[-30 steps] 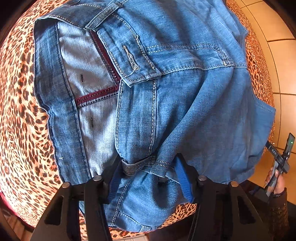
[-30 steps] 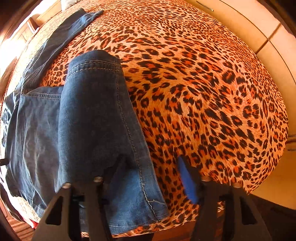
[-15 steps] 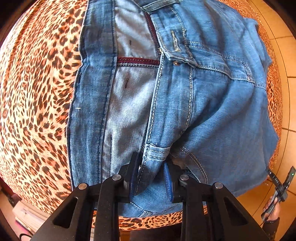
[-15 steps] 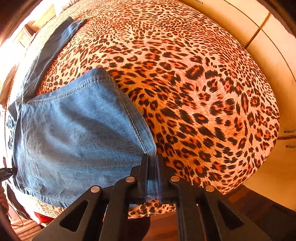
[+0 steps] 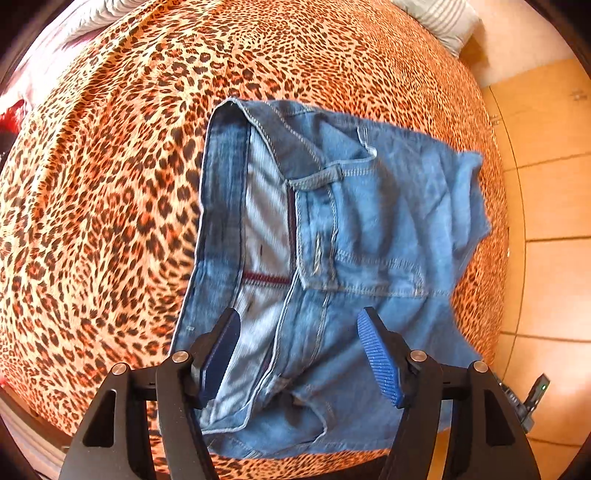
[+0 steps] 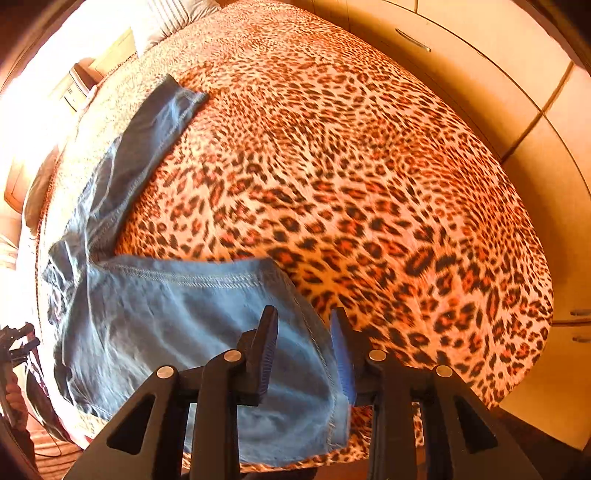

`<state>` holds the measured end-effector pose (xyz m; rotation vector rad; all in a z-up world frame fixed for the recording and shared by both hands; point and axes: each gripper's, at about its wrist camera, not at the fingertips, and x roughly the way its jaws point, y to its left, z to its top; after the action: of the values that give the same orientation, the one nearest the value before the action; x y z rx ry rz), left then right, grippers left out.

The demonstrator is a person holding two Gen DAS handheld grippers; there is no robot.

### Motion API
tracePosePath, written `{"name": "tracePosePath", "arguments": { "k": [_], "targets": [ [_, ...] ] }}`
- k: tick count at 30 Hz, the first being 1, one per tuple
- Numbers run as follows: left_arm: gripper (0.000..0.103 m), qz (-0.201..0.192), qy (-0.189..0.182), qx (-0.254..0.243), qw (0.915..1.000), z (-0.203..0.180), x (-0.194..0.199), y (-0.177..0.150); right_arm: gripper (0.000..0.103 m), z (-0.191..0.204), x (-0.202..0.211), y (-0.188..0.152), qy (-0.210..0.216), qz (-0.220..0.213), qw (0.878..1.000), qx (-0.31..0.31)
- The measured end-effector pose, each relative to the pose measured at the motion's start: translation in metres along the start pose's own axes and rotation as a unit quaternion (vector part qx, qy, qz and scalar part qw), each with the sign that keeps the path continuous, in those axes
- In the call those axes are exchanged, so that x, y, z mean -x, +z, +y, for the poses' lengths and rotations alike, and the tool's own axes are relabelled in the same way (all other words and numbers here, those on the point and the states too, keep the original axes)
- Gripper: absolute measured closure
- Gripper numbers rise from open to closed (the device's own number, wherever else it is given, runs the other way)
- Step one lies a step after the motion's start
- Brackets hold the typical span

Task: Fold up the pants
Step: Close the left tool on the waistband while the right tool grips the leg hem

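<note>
Blue denim pants (image 5: 351,258) lie on a leopard-print bedspread (image 5: 110,221), waistband end near me with the pale inside of the fly showing. My left gripper (image 5: 299,358) is open just above the waistband, holding nothing. In the right wrist view the pants (image 6: 166,332) show one leg end folded near me and the other leg (image 6: 147,147) stretched away to the upper left. My right gripper (image 6: 304,354) is open, its fingers either side of the folded leg's side seam, not clamped on it.
The bedspread (image 6: 369,184) covers the whole bed. A striped pillow (image 5: 439,22) lies at the far end. Tiled floor (image 5: 546,221) runs along the bed's right side. Wardrobe doors (image 6: 480,74) stand beyond the bed. The bed's near edge is just below both grippers.
Both grippers were shut on the denim half a second ago. Both have opened, let go of the pants and pulled back a little. The pants now lie on the bed.
</note>
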<state>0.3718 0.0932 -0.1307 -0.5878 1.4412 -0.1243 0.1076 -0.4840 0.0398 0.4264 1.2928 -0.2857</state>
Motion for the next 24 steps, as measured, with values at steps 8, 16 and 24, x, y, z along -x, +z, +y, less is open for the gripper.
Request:
{"name": "tracePosePath", "arguments": {
  "k": [8,16,24],
  "targets": [
    [0.03,0.0,-0.06,0.117,0.9914,0.026,-0.048,0.053,0.068,0.079,-0.023,0.057,0.04,-0.001,0.998,0.052],
    [0.029,-0.004,-0.03,0.081,0.9963,0.015,-0.081,0.08,0.066,0.133,-0.064,0.18,0.053,-0.015,0.995,0.087],
    [0.029,-0.024,-0.027,0.081,0.996,0.007,-0.082,0.088,0.049,0.183,-0.148,0.305,0.02,-0.008,0.993,0.115]
  ]
}}
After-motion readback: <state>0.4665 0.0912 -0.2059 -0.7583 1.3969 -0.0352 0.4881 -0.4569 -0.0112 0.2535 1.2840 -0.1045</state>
